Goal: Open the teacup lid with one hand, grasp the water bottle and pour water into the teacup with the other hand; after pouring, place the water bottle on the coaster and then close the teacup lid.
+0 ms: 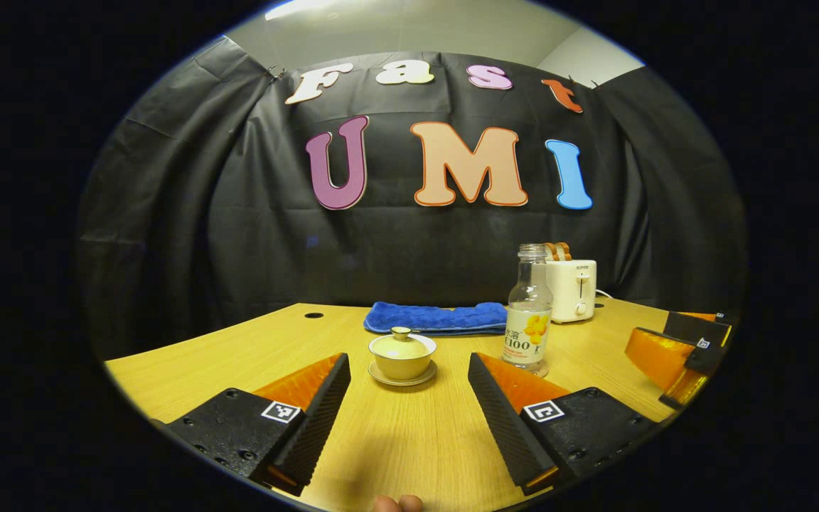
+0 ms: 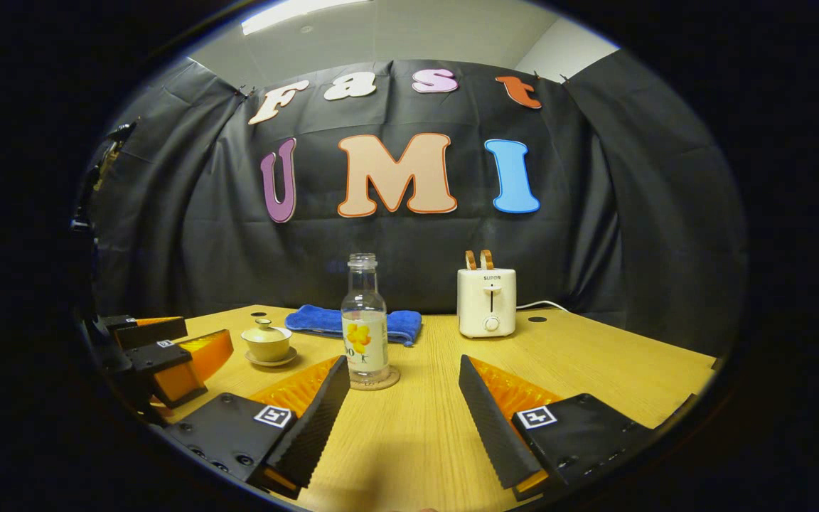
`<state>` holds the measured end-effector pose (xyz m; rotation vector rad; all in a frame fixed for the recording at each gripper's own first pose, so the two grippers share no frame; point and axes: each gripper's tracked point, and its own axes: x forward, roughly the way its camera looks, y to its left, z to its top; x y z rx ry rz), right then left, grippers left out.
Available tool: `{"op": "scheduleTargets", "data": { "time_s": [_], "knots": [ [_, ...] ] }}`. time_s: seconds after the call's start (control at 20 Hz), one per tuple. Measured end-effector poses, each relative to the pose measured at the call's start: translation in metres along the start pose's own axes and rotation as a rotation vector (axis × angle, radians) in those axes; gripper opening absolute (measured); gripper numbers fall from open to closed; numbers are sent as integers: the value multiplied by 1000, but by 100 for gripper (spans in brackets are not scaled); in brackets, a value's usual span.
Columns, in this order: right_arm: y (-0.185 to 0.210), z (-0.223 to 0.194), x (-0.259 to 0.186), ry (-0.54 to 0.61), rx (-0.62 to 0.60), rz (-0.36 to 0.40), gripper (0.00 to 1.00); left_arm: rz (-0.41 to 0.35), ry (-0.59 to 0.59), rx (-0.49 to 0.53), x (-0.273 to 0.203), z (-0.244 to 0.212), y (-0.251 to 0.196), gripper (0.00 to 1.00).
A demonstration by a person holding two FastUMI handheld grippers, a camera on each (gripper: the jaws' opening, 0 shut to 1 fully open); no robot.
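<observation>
While both grippers hover with jaws wide apart and empty, lidded teacup [image 1: 402,354] sits ahead between left gripper [image 1: 409,398] jaws, water bottle [image 2: 365,320] on coaster [image 2: 374,379] ahead of right gripper [image 2: 404,405].

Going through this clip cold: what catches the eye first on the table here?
The clear water bottle stands upright mid-table on a round coaster, cap off. To its left sits the lidded teacup on its saucer, with a folded blue towel behind them and a white toaster toward the back right. Both the left gripper and the right gripper are open, short of the cup and bottle.
</observation>
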<state>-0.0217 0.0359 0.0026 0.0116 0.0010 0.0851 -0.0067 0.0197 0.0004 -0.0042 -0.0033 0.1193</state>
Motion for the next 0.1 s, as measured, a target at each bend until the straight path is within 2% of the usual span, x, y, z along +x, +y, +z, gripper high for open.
{"op": "scheduleTargets", "data": {
  "time_s": [0.1],
  "knots": [
    [7,0,-4,-1,0,5,100,-12,-3,1,-9,1,-6,97]
  ]
}}
